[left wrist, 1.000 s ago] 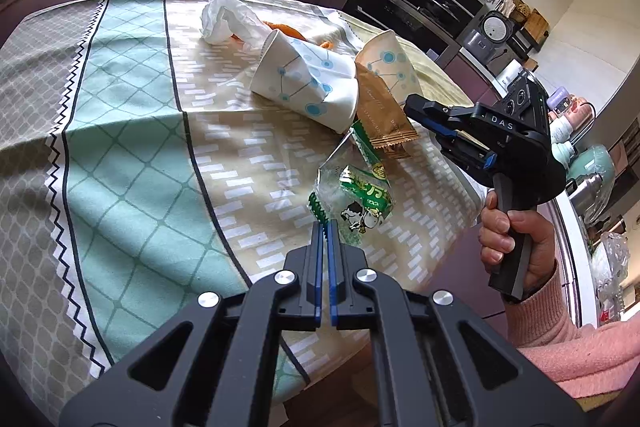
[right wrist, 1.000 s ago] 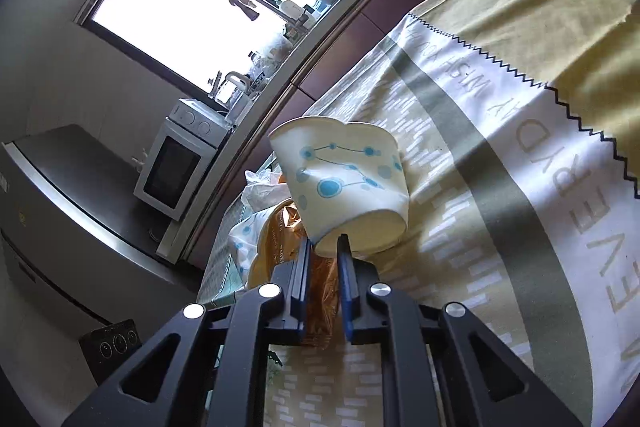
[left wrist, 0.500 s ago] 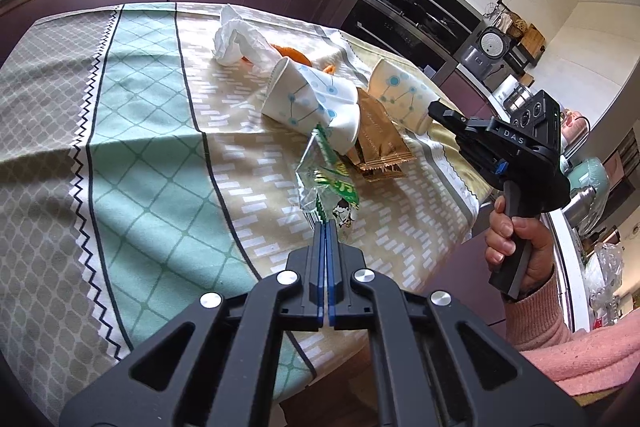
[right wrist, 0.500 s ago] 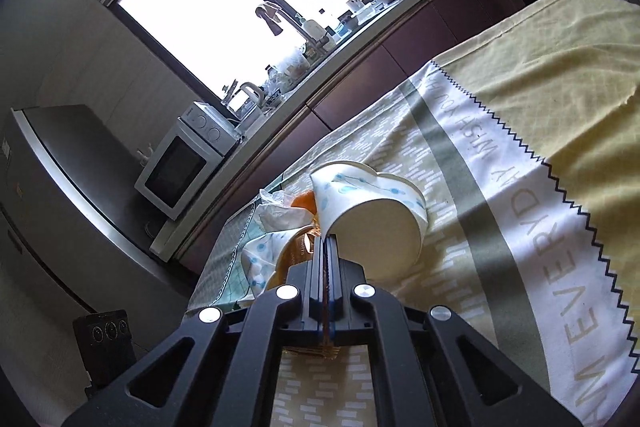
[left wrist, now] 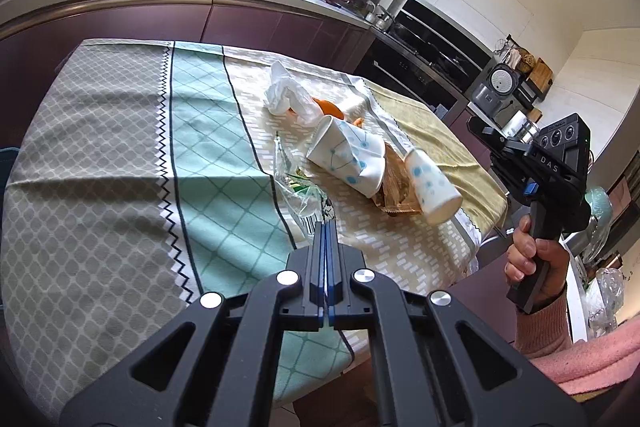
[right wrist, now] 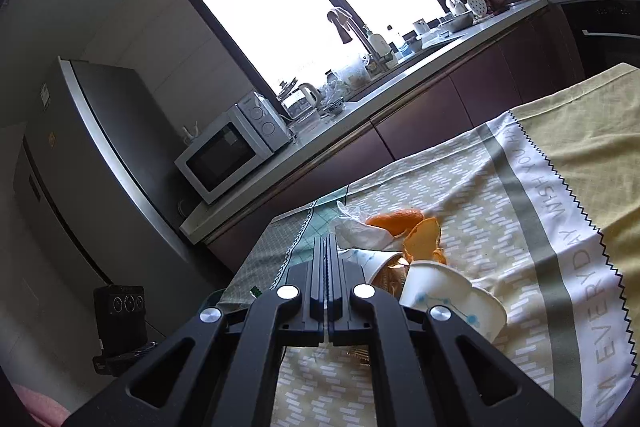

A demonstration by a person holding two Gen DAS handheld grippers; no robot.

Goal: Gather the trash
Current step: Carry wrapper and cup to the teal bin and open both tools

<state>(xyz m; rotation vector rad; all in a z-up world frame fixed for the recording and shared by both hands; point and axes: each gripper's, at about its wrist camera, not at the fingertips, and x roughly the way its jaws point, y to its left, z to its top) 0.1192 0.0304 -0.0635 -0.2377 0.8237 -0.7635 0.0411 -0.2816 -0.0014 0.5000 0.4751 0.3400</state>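
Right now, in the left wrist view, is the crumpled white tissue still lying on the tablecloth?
Yes, the crumpled white tissue lies on the tablecloth beside the orange peel, beyond the paper cups.

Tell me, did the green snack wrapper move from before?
Yes. The green snack wrapper lay flat on the tablecloth before. Now it is lifted up off the cloth, pinched in the shut left claw.

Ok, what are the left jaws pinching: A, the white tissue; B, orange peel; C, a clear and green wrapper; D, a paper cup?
C: the left gripper is shut on the clear and green wrapper, which stands up from its jaws.
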